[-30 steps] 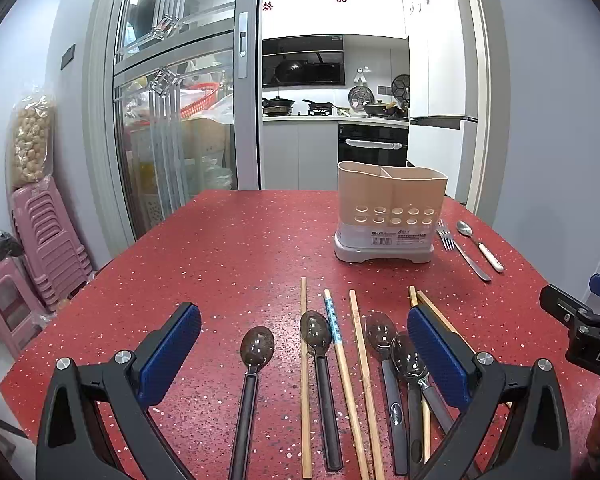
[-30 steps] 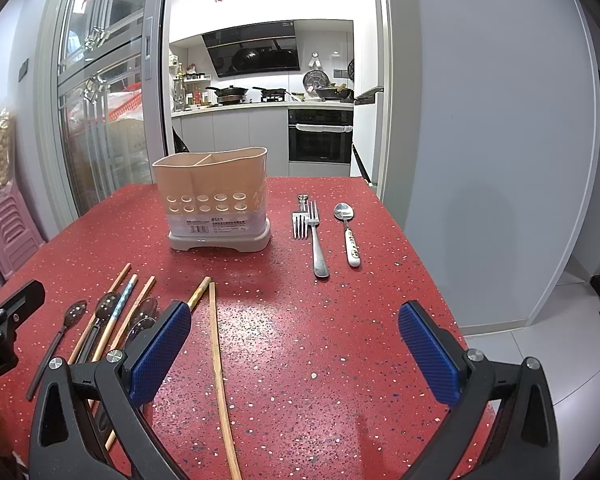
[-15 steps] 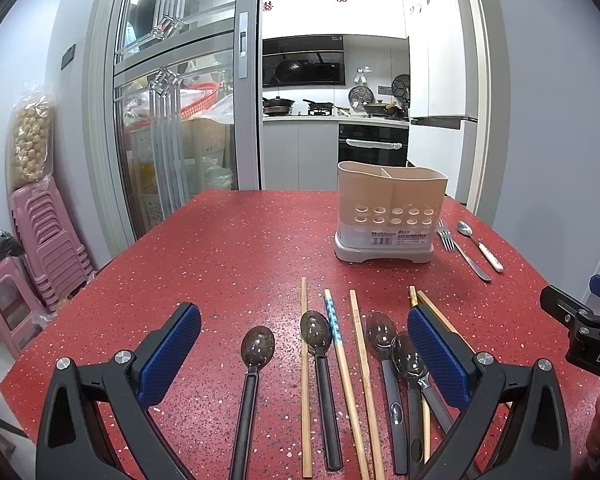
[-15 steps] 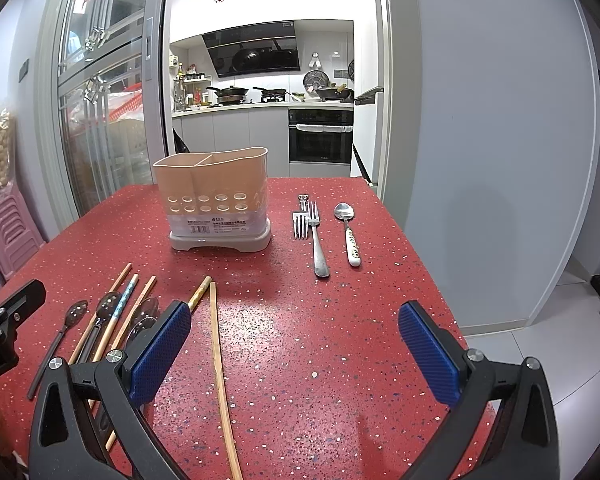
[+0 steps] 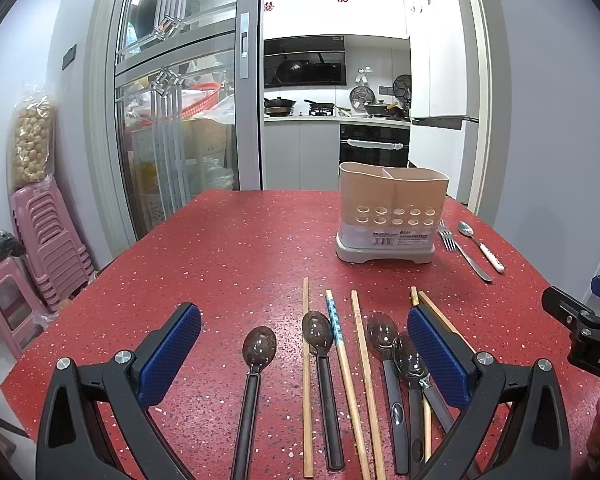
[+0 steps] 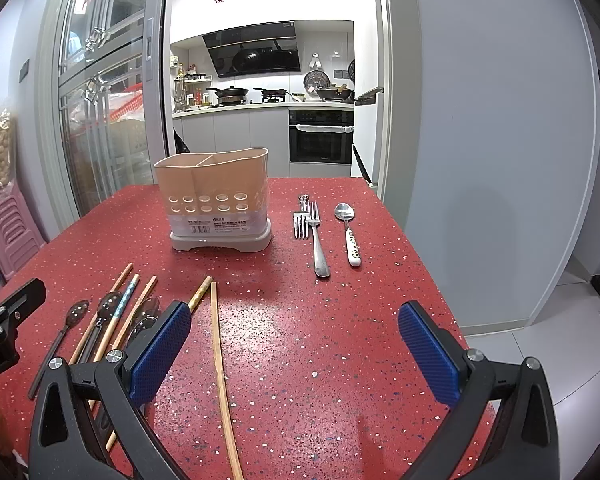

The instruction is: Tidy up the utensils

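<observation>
1. Nothing has moved since the earlier frames: both grippers hover at the near edge of the red speckled desk (image 5: 228, 248), and every utensil lies where it lay.
2. Left gripper (image 5: 304, 356): jaws spread wide, holding nothing, its blue pads above the row of utensils.
3. Right gripper (image 6: 294, 354): jaws likewise spread and empty, over bare desk near the right edge.
4. Between and under the left pads lie four dark translucent plastic spoons (image 5: 259, 350) with black handles, bowls pointing toward the far edge, the two on the right overlapping.
5. Mixed among them are light wooden chopsticks (image 5: 307, 360), one with a blue-patterned tip; they run roughly parallel, near edge to far.
6. One more long wooden chopstick (image 6: 220, 364) lies apart, between the right gripper's pads.
7. A beige plastic utensil holder (image 6: 216, 200) with round holes and a grey base stands upright toward the far edge, divided into compartments.
8. Just right of it lie two steel forks (image 6: 314, 232), touching, and a white-handled steel spoon (image 6: 350, 234) nearby.
</observation>
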### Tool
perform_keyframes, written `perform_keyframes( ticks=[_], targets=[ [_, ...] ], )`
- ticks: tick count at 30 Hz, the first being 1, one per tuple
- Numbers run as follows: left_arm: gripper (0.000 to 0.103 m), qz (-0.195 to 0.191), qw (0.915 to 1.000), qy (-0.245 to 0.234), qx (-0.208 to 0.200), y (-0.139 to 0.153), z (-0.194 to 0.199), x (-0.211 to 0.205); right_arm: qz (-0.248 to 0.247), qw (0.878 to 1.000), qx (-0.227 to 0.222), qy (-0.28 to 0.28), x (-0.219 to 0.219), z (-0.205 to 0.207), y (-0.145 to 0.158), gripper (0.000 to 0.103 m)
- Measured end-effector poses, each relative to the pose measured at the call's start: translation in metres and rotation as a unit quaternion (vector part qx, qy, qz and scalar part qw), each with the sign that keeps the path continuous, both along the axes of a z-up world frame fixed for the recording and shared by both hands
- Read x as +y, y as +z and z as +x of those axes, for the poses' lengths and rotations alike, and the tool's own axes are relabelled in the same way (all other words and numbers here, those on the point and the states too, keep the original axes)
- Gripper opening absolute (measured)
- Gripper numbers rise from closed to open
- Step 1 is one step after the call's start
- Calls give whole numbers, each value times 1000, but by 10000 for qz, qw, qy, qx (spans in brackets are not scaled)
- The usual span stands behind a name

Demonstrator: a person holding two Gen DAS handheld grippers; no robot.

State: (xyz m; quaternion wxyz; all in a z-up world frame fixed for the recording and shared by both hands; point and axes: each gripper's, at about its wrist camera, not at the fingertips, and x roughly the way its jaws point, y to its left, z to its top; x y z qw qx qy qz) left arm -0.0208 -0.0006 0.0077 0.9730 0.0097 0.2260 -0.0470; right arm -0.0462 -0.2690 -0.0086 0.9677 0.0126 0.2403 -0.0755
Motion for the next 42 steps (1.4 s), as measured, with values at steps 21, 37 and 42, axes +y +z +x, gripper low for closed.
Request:
perform_keyframes(
  ticks=[21, 37, 42],
  targets=[
    [103, -6, 10000, 0, 0, 1, -1, 2, -1, 10000, 16, 11, 2, -2, -2, 103],
    [103, -5, 10000, -1, 1, 1, 0, 1, 6, 10000, 12, 10, 3, -4, -3, 103],
    [103, -2, 10000, -3, 5, 1, 0, 1, 12, 10000, 18, 7, 2, -4, -3, 103]
  ],
)
